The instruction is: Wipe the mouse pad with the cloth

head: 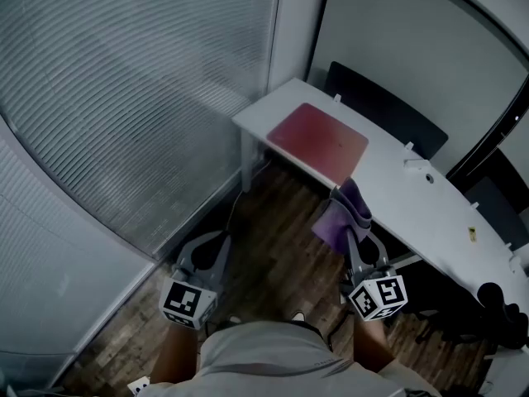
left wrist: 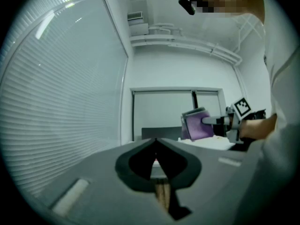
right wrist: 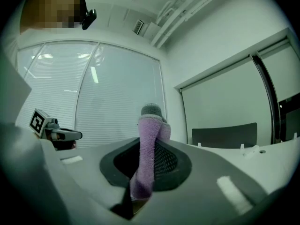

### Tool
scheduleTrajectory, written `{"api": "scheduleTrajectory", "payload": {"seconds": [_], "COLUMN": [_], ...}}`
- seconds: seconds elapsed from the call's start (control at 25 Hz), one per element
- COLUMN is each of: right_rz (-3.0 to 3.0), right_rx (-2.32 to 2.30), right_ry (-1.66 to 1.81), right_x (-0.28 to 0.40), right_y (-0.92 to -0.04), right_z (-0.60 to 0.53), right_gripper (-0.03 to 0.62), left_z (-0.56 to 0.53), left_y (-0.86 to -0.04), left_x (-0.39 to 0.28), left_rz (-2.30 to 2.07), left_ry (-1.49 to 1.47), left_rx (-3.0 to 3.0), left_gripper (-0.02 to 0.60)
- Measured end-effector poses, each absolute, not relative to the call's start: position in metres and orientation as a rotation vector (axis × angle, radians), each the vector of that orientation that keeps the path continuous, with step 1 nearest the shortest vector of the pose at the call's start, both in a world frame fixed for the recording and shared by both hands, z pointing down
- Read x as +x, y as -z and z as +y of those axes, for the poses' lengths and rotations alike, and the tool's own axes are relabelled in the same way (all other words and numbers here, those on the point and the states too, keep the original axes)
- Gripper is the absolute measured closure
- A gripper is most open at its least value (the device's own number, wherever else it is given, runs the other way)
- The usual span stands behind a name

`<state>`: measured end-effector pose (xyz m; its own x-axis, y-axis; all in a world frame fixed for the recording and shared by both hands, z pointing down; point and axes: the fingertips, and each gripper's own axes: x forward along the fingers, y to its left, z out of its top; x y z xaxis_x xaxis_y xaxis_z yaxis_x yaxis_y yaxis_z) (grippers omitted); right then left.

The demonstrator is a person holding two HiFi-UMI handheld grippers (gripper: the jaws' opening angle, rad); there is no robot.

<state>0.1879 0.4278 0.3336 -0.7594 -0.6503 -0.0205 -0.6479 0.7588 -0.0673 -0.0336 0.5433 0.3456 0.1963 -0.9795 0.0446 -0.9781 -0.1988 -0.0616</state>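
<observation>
A red mouse pad (head: 318, 141) lies flat on the near end of a white desk (head: 430, 209). My right gripper (head: 357, 222) is shut on a purple cloth (head: 340, 218) with a grey edge, held just in front of the desk's edge, short of the pad. In the right gripper view the cloth (right wrist: 147, 149) stands folded between the jaws. My left gripper (head: 211, 246) hangs low over the wooden floor at the left, shut with nothing in it. In the left gripper view the cloth (left wrist: 197, 124) shows at the right, above the closed jaws of the left gripper (left wrist: 156, 150).
A blinds-covered glass wall (head: 132, 98) runs along the left. A black chair (head: 388, 110) stands behind the desk. Small items (head: 471, 233) lie further along the desk, and a dark chair base (head: 496, 308) is at the lower right. The floor (head: 273, 255) is dark wood.
</observation>
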Motion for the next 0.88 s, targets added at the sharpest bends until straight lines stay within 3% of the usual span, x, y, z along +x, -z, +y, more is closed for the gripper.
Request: {"api": "scheduleTrajectory", "payload": {"seconds": [0.44, 0.88], "right_rz": [2.955, 2.999], "right_rx": [-1.121, -1.051], "right_ry": [0.1, 0.136], "right_x": [0.126, 0.091], "right_y": [-0.359, -0.368], "right_z": [0.435, 0.315], "right_gripper": [0.548, 0.548], "left_z": [0.55, 0.454], "left_y": [-0.373, -0.375], "left_x": [-0.095, -0.111], "left_rz": [1.979, 2.006], "left_ry": [0.034, -0.026], "left_rx": [-2.477, -2.517], "left_gripper": [0.58, 0.58]}}
